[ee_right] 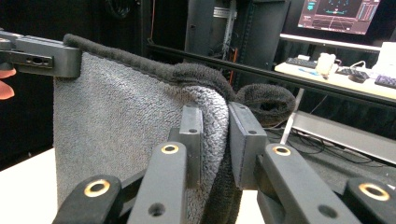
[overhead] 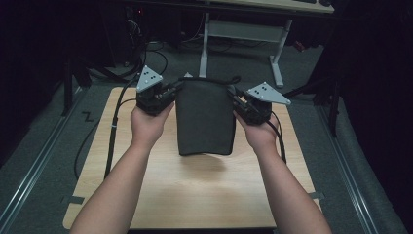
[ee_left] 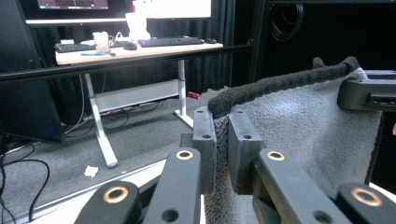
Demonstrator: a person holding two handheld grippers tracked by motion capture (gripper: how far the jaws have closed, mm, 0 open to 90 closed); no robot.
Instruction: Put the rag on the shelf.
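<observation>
A dark grey towel point(overhead: 203, 117) hangs between the two grippers above the far half of the tabletop point(overhead: 195, 195), held up by its top corners with its lower edge lifted clear of the wood, where a soft shadow lies beneath it. In the high view it reads as a flat, nearly black panel. The gripper views show what that view cannot: a looped terry pile, lighter grey on its face, and a thick rolled hem point(ee_left: 280, 84) running along the top edge.

The left gripper point(overhead: 168, 92) is clamped on the towel's upper left corner. In the left gripper view its two black jaws press the cloth between them, just under the hem, and the other gripper's jaw holds the far corner. The right gripper point(overhead: 238, 100) is closed on the upper right corner. The right gripper view shows the cloth bunched thick between its jaws, and the hem curling past them into a small loop point(ee_right: 266, 102), which the high view shows as a thin dark tail.

The high view alone shows the person's forearms coming in from the near edge, and both cables trailing off. Beyond the far edge stands a desk frame point(overhead: 241, 34) on grey carpet. The gripper views show that desk's keyboard point(ee_left: 170, 41) and a lit monitor point(ee_right: 338, 14).
</observation>
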